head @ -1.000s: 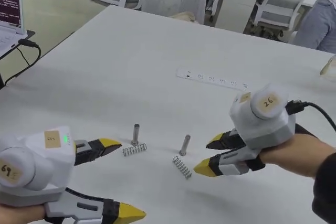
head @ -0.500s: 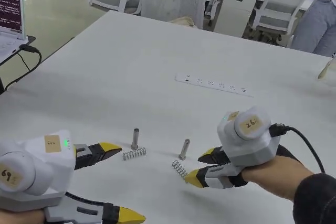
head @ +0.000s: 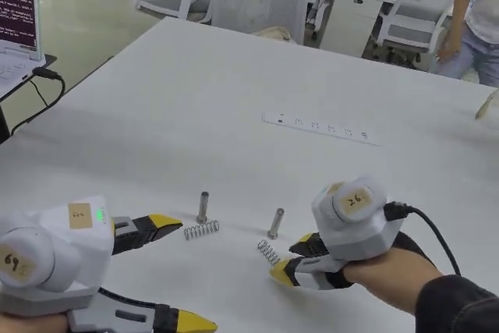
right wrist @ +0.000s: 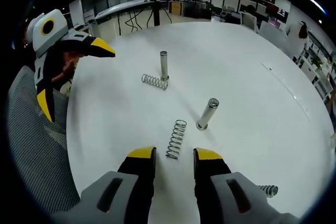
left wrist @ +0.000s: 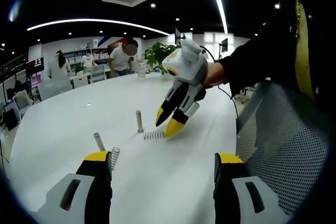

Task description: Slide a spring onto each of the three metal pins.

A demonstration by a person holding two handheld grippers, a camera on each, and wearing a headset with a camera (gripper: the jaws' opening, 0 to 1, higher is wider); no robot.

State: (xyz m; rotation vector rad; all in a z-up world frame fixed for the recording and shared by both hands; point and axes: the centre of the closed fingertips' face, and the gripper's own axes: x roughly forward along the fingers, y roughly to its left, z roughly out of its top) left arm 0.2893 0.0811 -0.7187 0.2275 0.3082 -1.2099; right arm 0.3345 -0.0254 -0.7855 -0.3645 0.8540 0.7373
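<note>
Nothing was finished yet. The near pin and the far pin stood upright and bare on the worktop. The near spring lay with its end at my right tool, whose jaws were narrowly apart and empty. The far spring lay just beside its pin, and a third spring lay close by that tool. My left tool hung wide and empty. I judged all three fittings remained.

The upright pin was polished metal; the spring was bare wire; the table was smooth, matt white.
</note>
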